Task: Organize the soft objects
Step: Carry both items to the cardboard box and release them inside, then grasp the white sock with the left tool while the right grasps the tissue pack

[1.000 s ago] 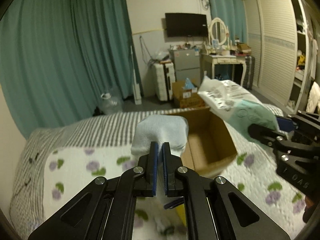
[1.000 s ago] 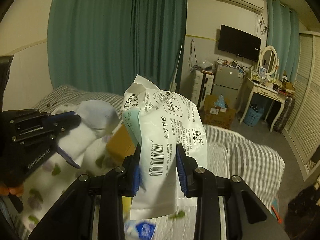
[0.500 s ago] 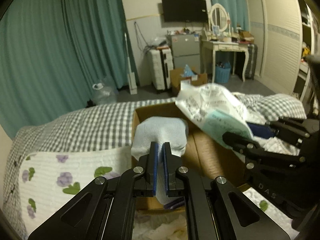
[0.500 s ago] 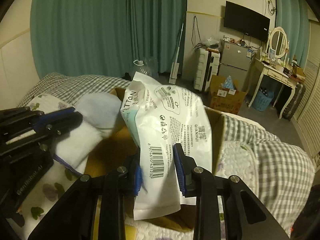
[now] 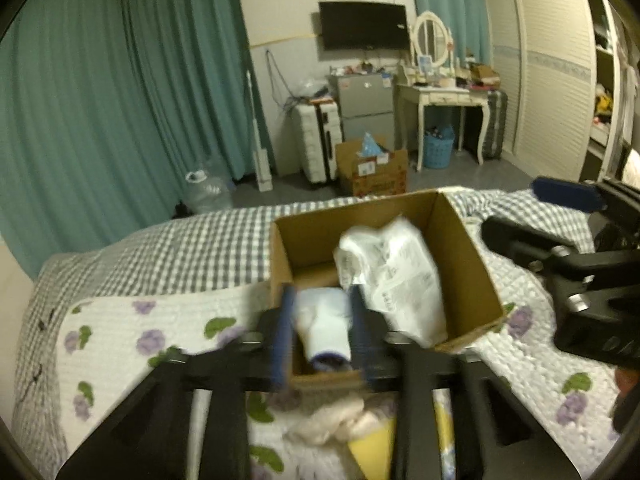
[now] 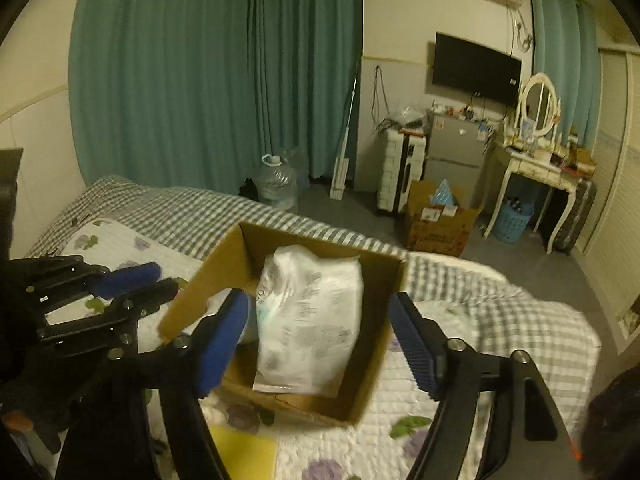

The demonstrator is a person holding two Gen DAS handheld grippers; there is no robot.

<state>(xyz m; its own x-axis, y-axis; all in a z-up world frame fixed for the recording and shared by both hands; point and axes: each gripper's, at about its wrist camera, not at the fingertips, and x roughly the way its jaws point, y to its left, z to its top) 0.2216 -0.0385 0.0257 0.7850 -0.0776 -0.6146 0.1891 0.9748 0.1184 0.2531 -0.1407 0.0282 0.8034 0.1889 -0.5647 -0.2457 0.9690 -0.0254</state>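
An open cardboard box (image 5: 472,264) (image 6: 224,264) stands on the bed. A white printed plastic pack (image 5: 392,276) (image 6: 312,316) lies inside it, leaning on the box wall. A pale blue and white sock (image 5: 324,324) is in the box's near left corner, between the fingers of my left gripper (image 5: 322,336), whose jaws stand apart. My right gripper (image 6: 320,344) is wide open just above the box, free of the pack. The left gripper also shows in the right wrist view (image 6: 132,280), and the right gripper shows in the left wrist view (image 5: 536,216).
The bed has a floral quilt (image 5: 120,340) and a grey checked blanket (image 5: 180,248). Pale soft items (image 5: 332,420) and a yellow item (image 5: 376,452) (image 6: 244,456) lie in front of the box. Beyond the bed stand a floor box (image 5: 372,168), a suitcase and a dresser.
Both grippers opened over the box. The plastic pack dropped from the right gripper into the box, and the sock went down from the left gripper into the box's near corner.
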